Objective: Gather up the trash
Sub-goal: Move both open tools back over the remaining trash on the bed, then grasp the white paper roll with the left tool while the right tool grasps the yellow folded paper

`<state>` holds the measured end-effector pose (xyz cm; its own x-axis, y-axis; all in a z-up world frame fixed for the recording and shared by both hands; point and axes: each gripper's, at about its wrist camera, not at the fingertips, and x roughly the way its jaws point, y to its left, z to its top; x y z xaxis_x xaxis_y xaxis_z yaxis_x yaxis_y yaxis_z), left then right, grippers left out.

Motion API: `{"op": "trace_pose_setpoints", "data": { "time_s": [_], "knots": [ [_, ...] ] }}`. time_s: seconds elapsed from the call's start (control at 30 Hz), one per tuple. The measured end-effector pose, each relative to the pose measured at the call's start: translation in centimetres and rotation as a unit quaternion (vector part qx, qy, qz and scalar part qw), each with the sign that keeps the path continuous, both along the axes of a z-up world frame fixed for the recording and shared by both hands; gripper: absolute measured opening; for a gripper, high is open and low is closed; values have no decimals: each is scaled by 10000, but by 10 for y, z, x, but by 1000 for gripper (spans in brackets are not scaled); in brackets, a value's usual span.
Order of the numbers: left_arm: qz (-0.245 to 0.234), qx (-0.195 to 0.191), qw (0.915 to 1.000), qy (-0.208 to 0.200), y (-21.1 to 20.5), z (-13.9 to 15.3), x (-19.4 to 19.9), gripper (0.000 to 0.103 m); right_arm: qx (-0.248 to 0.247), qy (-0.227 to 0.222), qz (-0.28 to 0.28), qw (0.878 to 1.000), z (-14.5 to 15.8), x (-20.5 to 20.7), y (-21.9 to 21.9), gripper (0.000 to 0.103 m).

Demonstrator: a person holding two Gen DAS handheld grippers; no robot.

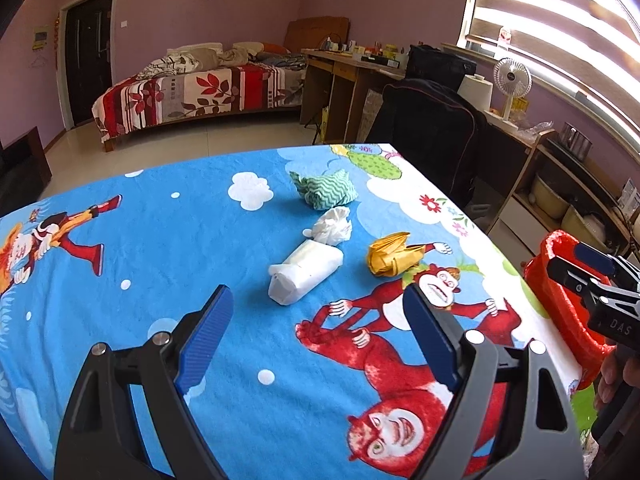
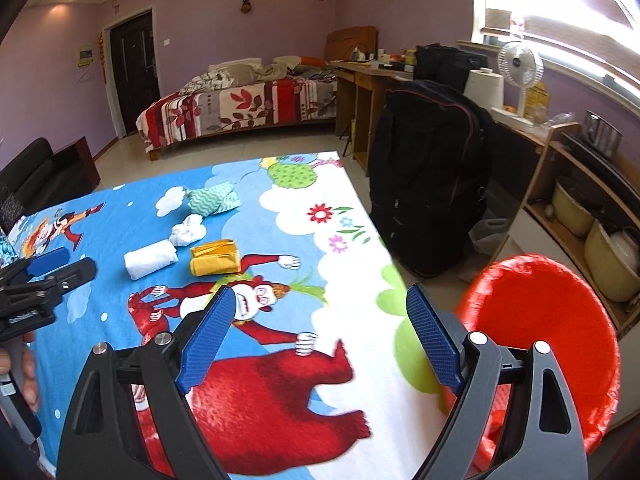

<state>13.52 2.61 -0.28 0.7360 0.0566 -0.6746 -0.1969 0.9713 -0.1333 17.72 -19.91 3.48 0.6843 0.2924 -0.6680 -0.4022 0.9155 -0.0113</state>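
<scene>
Four scraps (image 1: 306, 276) lie uncollected at twelve o'clock on the counter (image 1: 160, 240); red bin (image 2: 536, 344) awaits; both tongs, left (image 1: 318, 316) and right (image 2: 320, 316), gape wide, empty.

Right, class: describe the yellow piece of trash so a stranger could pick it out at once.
Find the table with the blue cartoon cloth. Four bits of trash lie in its middle. The yellow folded paper sits nearest the red bin, beside a white packet; it is the only yellow piece.
</scene>
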Motion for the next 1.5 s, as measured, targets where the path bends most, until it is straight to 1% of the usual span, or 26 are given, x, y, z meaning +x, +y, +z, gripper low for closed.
{"op": "trace_pose_setpoints", "data": {
  "time_s": [0.03,0.07,0.1,0.27,0.3,0.43,0.5,0.53,0.57,0.6,0.73,0.8,0.83,0.97,1.13,1.17,1.23,1.27,1.3,1.4,1.5],
  "knots": [
    [-21,-11,10000,54,2,-4,4,80,-5,25,26,10000,-2,2,4,81],
    [-45,-17,9999,134,5,-10,10,76,-7,63,58,10000,-5,4,9,82],
    [-58,-21,9998,202,8,-15,16,75,-11,93,80,9999,-7,6,14,82],
    [-128,25,9992,387,18,-32,39,73,-52,225,184,9996,-18,19,37,82],
    [-168,78,9988,443,19,-35,45,73,-46,300,216,9993,-22,25,45,82],
    [-336,281,9967,676,21,-46,63,73,-85,355,284,9989,-28,32,57,82],
    [-425,362,9953,792,21,-51,69,64,-100,426,344,9984,-34,38,69,82],
    [-447,371,9949,831,22,-53,72,60,-100,426,344,9984,-34,38,69,82],
    [-484,379,9942,883,22,-56,73,52,-120,472,383,9981,-39,42,78,82],
    [-519,377,9938,911,23,-58,75,45,-120,472,383,9981,-39,42,78,82],
    [-626,357,9930,935,25,-61,75,39,-160,551,437,9974,-47,48,90,82],
    [-626,309,9935,902,27,-58,74,30,-166,617,458,9969,-52,53,96,82],
    [-615,249,9939,879,29,-56,74,29,-169,636,465,9968,-53,54,98,82],
    [-525,95,9955,784,35,-51,71,28,-268,685,548,9958,-61,59,115,82],
    [-430,28,9969,657,39,-41,65,28,-415,759,609,9944,-71,64,129,81],
    [-416,20,9970,651,39,-41,65,28,-452,789,611,9940,-73,65,132,79],
    [-391,-2,9972,642,39,-40,63,28,-522,866,632,9929,-79,67,135,65],
    [-381,-9,9972,637,39,-39,62,28,-525,905,651,9924,-80,67,136,52],
    [-368,-12,9973,634,39,-38,61,28,-527,934,655,9921,-81,68,136,54],
    [-316,-29,9976,621,38,-36,59,28,-504,912,657,9924,-79,65,134,54],
    [-295,-5,9978,589,34,-32,57,28,-455,822,612,9937,-72,61,128,54]
  ]
}}
